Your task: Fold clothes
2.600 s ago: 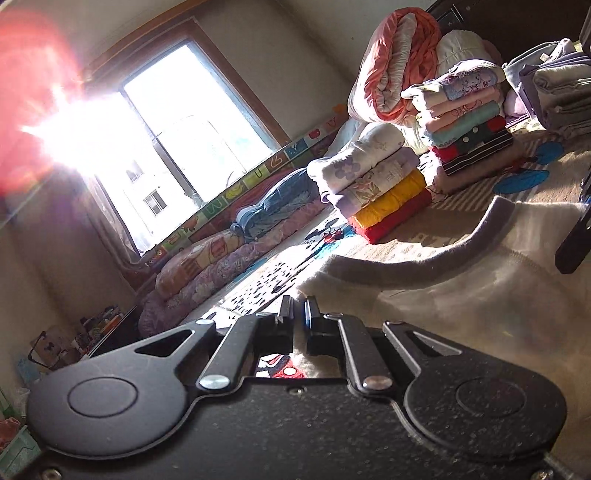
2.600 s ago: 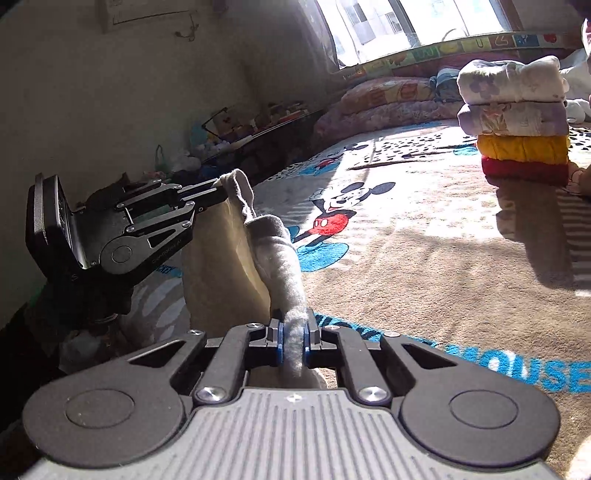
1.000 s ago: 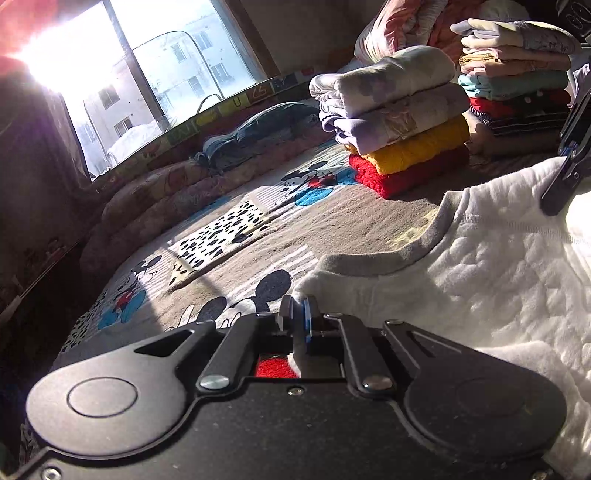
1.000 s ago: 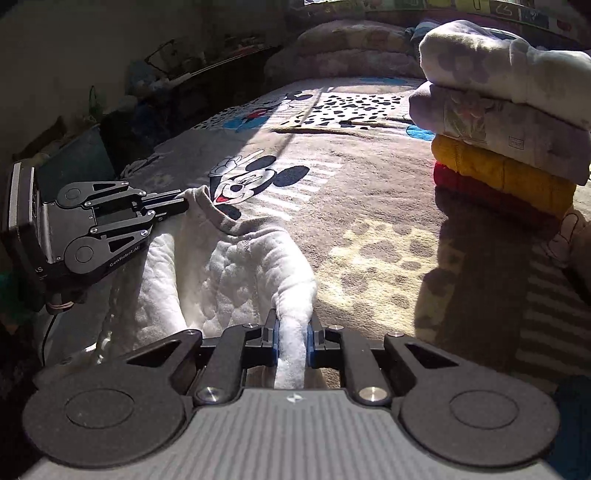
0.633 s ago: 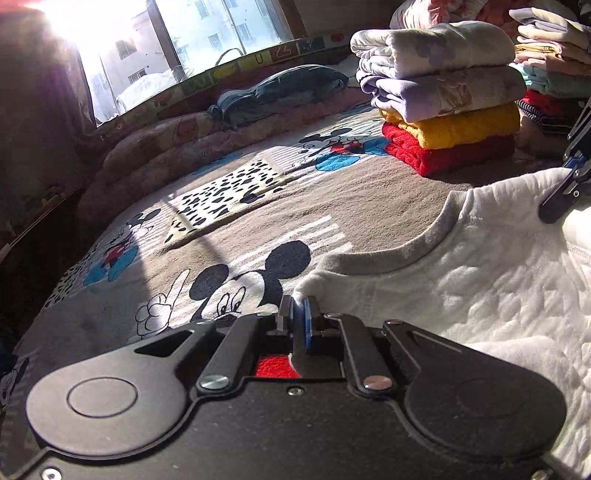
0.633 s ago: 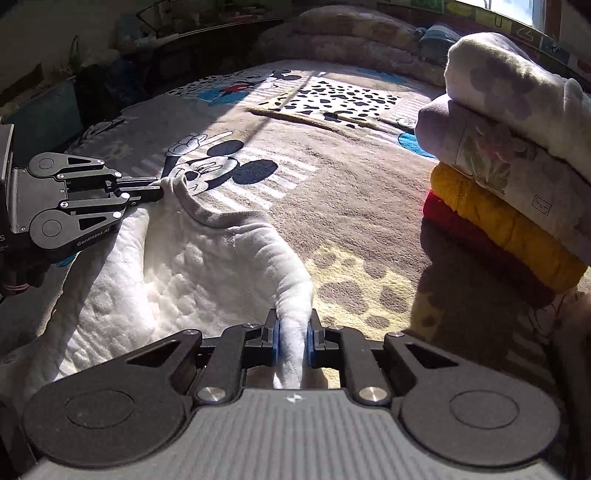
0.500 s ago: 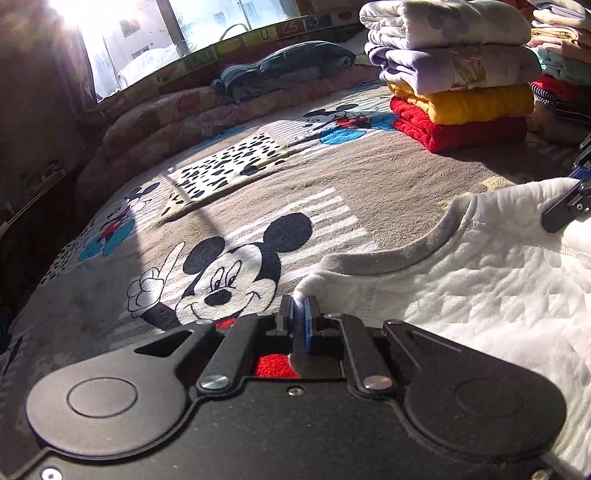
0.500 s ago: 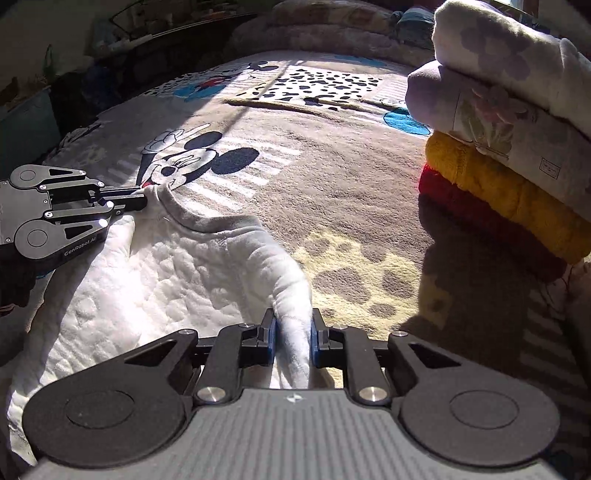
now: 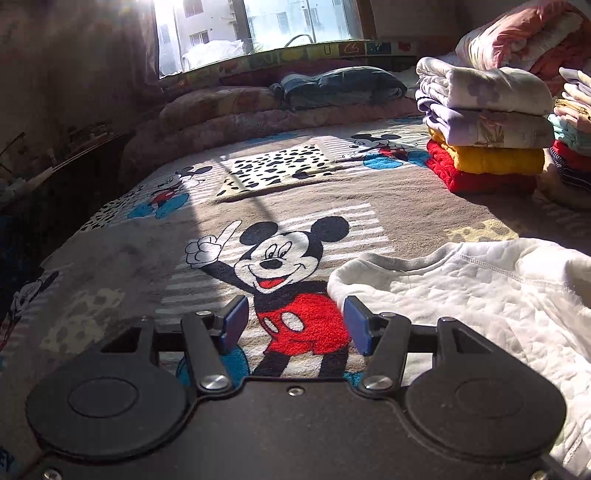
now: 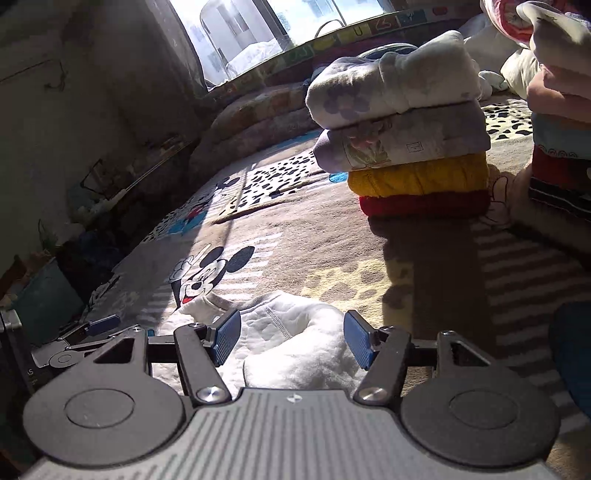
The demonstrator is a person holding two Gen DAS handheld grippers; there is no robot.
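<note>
Blanket (image 9: 388,192): plush, brown-grey, printed with cartoon mice, spotted patches and pale stripes; spread flat across the bed under everything else; half in sun, half in shade.
Window (image 9: 258,22): bright, at the far edge of the bed; buildings visible outside in the left wrist view.
Rolled bedding (image 9: 229,110): long padded rolls along the wall below the window, a blue bundle resting on top.
Folded stack (image 9: 487,136): four soft layers, from the top white floral, lilac floral, yellow knit, red knit; squared and upright on the blanket, well apart from the sweatshirt. Second stack to its right, cut off by the frame edge in both views.
Sweatshirt (image 9: 480,295): white, quilted and bumpy, with a grey ribbed collar; lying flat on the blanket to the right of the printed mouse. Left wrist view: broad front panel and visible seam stitching. Right wrist view: only a rumpled shoulder fold (image 10: 295,332), bunched up between the pads.
Left gripper (image 9: 293,325): black, blue ribbed pads spread wide apart, holding nothing; right pad just beside the sweatshirt's collar corner. Seen side-on at the left edge only in the right wrist view.
Right gripper (image 10: 291,338): pads set wide apart either side of the shoulder fold, not clamping it. Absent from the left wrist view.
</note>
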